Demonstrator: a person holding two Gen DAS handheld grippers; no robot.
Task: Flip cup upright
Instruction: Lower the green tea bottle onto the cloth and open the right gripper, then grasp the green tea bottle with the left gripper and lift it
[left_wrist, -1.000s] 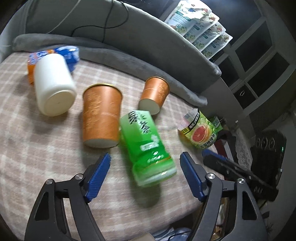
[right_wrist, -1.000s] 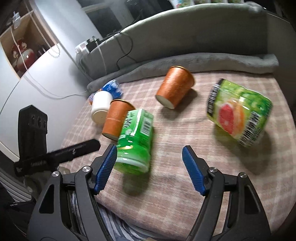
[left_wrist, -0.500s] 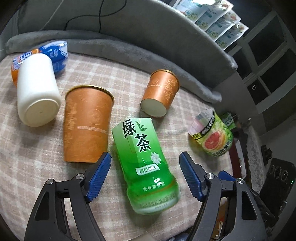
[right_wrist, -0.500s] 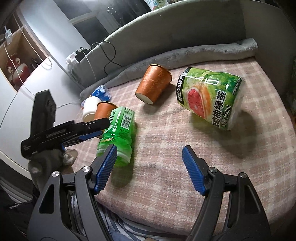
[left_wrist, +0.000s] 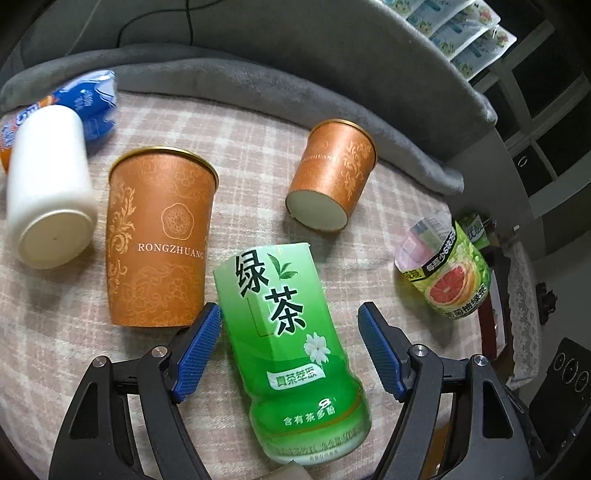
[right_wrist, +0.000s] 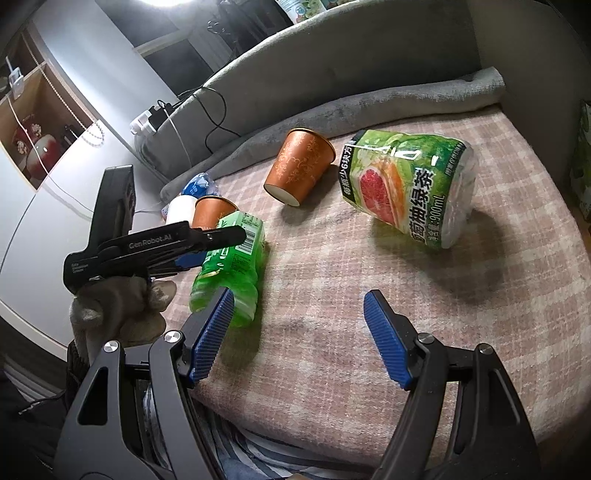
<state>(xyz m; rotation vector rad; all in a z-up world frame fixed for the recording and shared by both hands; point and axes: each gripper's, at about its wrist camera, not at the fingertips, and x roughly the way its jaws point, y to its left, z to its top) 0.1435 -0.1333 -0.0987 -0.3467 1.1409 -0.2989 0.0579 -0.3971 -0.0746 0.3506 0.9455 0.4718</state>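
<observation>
my left tongs (left_wrist: 290, 345) have closed in, wide open, astride the lying green tea bottle (left_wrist: 284, 332). right tongs (right_wrist: 297, 336) hang wide, empty. nothing upright yet; the grab looks next.

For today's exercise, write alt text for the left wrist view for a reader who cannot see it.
The open left gripper straddles a green tea bottle lying on a checked blanket. Beyond lie two orange paper cups, large and small, on their sides.

A pink-and-beige plaid blanket (left_wrist: 55, 332) is seen under everything. Two orange cups with gold scrollwork, the larger cup (left_wrist: 157, 243) and the smaller cup (left_wrist: 332, 177), are shown beside a green bottle (left_wrist: 288, 332) lettered in dark green. A plain white cup (left_wrist: 48, 188) is shown; blue ribbed pads (left_wrist: 195, 347) line black jaws.
</observation>
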